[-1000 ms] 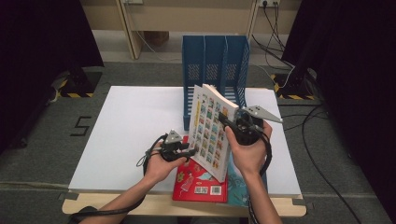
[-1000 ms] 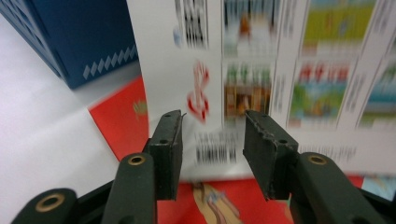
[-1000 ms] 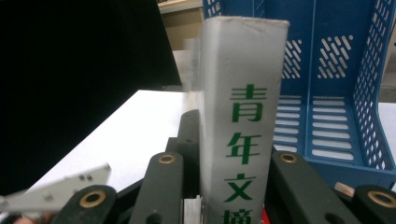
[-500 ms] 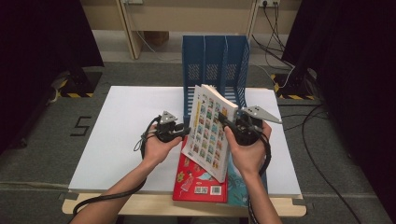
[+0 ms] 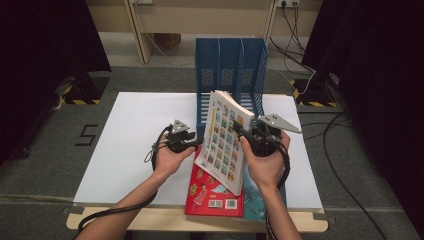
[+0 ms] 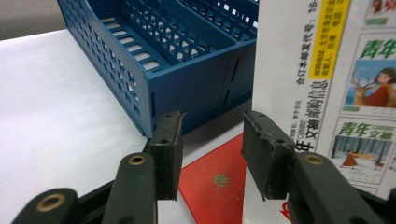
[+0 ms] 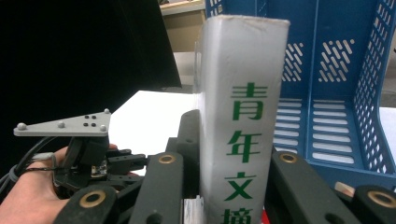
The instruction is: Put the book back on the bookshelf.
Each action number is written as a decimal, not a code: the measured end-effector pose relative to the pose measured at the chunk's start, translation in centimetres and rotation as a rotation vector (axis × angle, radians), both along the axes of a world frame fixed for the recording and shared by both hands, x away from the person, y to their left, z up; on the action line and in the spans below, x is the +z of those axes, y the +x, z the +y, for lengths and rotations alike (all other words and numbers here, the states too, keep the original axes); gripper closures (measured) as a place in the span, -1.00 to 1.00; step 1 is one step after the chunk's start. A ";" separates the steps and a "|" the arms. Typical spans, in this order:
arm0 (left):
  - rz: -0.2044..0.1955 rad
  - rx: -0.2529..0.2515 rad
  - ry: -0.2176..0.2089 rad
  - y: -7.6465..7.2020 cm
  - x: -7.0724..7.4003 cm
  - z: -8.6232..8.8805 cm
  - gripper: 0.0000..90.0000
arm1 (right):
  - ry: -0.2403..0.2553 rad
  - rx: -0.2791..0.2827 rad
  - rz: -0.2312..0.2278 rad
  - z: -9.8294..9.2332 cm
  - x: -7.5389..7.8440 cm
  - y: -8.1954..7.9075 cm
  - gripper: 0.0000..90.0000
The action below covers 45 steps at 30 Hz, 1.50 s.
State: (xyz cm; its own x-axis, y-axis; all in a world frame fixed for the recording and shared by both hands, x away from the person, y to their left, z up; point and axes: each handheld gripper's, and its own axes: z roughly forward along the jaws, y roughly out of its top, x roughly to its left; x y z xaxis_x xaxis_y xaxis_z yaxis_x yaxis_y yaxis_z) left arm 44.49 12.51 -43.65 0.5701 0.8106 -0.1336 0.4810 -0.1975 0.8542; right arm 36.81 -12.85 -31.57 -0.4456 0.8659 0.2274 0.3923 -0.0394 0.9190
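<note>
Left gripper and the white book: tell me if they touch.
Apart. The left gripper view shows the left gripper open and empty, the white book beyond.

Grey carpet floor [image 5: 45,165], black curtains [image 5: 45,50], white table [image 5: 125,145].

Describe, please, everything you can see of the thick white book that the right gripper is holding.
The thick white book is a paperback with a glossy cover of small coloured pictures and a white spine with green Chinese characters. It stands tilted on the table's near edge, before the blue file rack. The right gripper clamps its spine; its lower end rests on a red book.
</note>
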 end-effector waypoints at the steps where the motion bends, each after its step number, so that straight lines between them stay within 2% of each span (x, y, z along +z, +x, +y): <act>1: -0.004 0.001 0.001 0.1 0.0 0.0 0.31 | -0.001 0.001 -0.001 0.1 0.0 -0.1 0.65; 6: -0.001 -0.007 0.026 0.3 -0.3 -0.3 0.41 | -0.009 0.009 -0.012 0.3 0.1 -0.3 0.65; 11: 0.004 -0.002 0.020 0.5 -0.4 -0.4 0.44 | -0.019 0.018 -0.024 0.4 0.1 -0.4 0.65; 15: 0.003 -0.012 0.034 0.7 -0.4 -0.7 0.47 | -0.029 0.031 -0.038 0.6 0.1 -0.7 0.65; 24: -0.005 -0.017 0.010 0.7 -0.4 -0.9 0.48 | -0.036 0.073 -0.065 0.8 0.1 -1.5 0.65; 31: -0.026 -0.028 -0.002 0.8 0.1 -1.1 0.50 | -0.042 0.081 -0.099 0.9 -0.3 -2.4 0.65; 45: -0.054 -0.026 0.024 1.4 1.0 -1.1 0.63 | -0.051 0.096 -0.125 1.0 -0.4 -2.9 0.65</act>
State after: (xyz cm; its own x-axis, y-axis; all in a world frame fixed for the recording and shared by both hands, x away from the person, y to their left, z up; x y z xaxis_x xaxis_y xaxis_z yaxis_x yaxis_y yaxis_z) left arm 45.89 11.43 -42.62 0.5966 0.7982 -0.0833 0.4290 -0.2295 0.8736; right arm 33.89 -11.82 -31.95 -0.5492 0.8269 0.1213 0.2742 0.0412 0.9608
